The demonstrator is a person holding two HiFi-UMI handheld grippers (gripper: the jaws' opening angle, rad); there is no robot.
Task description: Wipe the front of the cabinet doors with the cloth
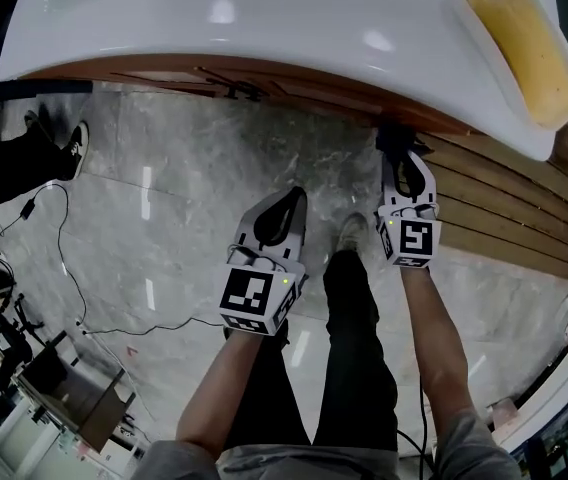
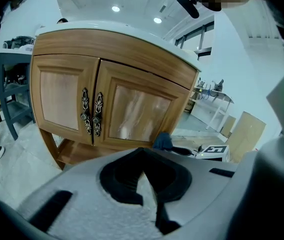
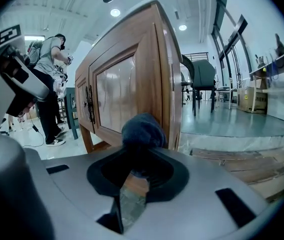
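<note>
In the head view the brown wooden cabinet doors (image 1: 294, 85) sit almost wholly under the glossy white countertop (image 1: 264, 18) — only a thin strip shows — and the countertop runs off the top edge. In the right gripper view the bunched dark blue cloth (image 3: 143, 130) covers the jaw tips of the right gripper (image 3: 141, 153) and part of the cabinet's corner behind it.

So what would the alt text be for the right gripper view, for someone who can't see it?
The right gripper holds a dark blue cloth by the front corner of a wooden cabinet. Its doors stretch away to the left, and a person stands in the background.
</note>
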